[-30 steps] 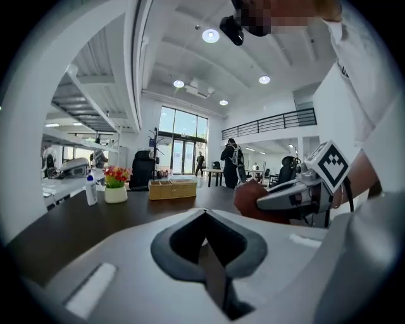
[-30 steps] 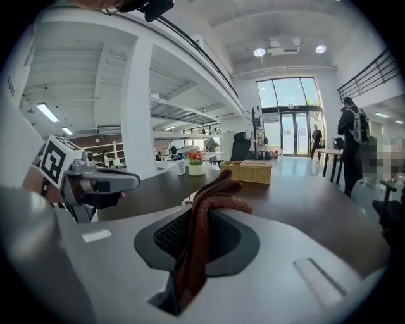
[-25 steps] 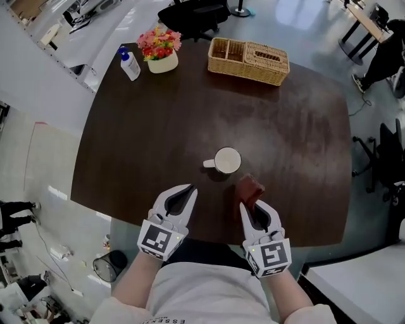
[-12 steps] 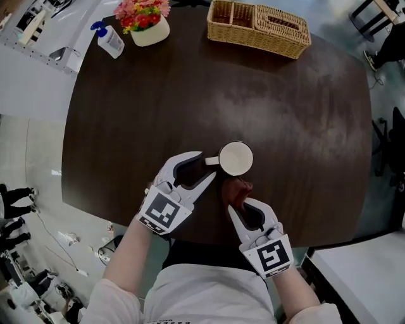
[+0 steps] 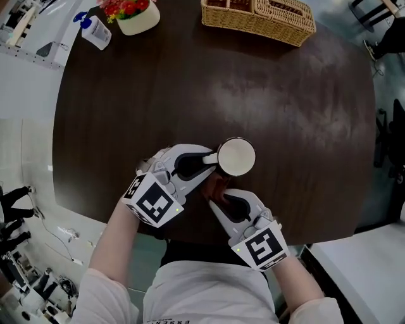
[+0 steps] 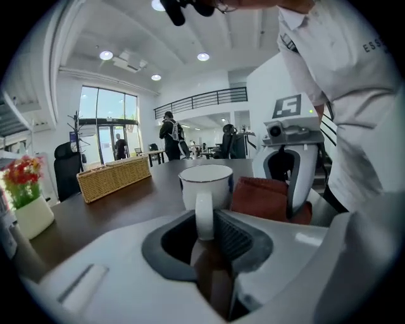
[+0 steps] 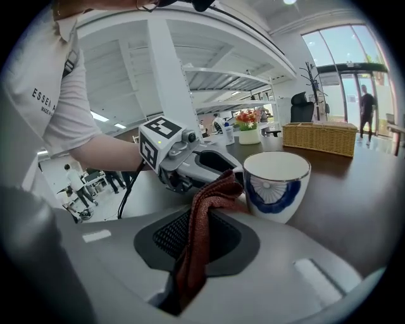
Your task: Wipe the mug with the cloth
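Observation:
A white mug (image 5: 236,156) with a blue pattern stands upright on the dark round table (image 5: 285,107). My left gripper (image 5: 204,161) reaches it from the left and is shut on the mug's handle (image 6: 204,215), which sits between its pads. My right gripper (image 5: 217,201) sits just in front of the mug, shut on a rust-red cloth (image 7: 204,221). The cloth (image 5: 219,186) bunches upward from the jaws and lies close against the mug's near side (image 7: 276,183). In the left gripper view the cloth (image 6: 259,196) shows to the right of the mug (image 6: 205,183).
A wicker basket (image 5: 259,16) stands at the table's far edge. A flower pot (image 5: 130,12) and a pump bottle (image 5: 93,28) stand at the far left. The table's near edge runs just under my grippers. Office chairs (image 5: 386,139) stand to the right.
My left gripper has moved right to the mug and closed on its handle. My right gripper has carried the cloth left and up to the mug's near side.

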The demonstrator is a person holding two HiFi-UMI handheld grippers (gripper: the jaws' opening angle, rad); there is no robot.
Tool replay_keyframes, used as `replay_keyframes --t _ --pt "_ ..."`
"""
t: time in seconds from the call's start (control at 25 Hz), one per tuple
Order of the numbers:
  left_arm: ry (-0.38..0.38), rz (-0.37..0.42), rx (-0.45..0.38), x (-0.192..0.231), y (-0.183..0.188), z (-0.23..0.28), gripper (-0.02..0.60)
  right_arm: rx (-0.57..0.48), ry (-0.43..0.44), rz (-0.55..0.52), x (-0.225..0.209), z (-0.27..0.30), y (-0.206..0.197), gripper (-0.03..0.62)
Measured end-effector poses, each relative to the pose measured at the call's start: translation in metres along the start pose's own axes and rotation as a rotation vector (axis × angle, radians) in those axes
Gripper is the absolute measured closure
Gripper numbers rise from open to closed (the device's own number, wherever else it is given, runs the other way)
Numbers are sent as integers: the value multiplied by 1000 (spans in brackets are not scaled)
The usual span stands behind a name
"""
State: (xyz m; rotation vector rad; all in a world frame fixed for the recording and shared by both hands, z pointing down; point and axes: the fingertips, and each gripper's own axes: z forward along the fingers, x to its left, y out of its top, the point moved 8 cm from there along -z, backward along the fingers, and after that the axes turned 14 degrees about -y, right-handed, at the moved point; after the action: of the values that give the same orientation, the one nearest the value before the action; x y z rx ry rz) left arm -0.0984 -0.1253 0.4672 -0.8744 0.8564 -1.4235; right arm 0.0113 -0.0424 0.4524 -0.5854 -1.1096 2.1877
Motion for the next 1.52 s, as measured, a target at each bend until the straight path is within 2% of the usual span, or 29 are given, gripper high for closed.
replay_keyframes --t 0.24,0.4,0.72,0.88,1.04,1.24,1.52 --pt "-35 13 -2 1 -1 1 503 13 21 -46 -5 9 6 514" --pt "-57 32 6 0 -3 -1 505 26 3 -84 -13 13 8 514" --pt "-123 71 17 -1 4 -3 506 81 -66 -32 -33 -1 0 514" --pt "-128 59 10 1 2 -4 506 87 -104 7 -42 -9 -3 514" --pt "-126 42 5 3 0 -4 506 102 -167 46 -60 -19 -9 513" --pt "-129 40 2 4 -4 -5 505 112 -307 103 -95 -34 -14 514" --pt "-113 9 -17 4 -4 -7 505 98 -444 121 -137 -32 -3 514"
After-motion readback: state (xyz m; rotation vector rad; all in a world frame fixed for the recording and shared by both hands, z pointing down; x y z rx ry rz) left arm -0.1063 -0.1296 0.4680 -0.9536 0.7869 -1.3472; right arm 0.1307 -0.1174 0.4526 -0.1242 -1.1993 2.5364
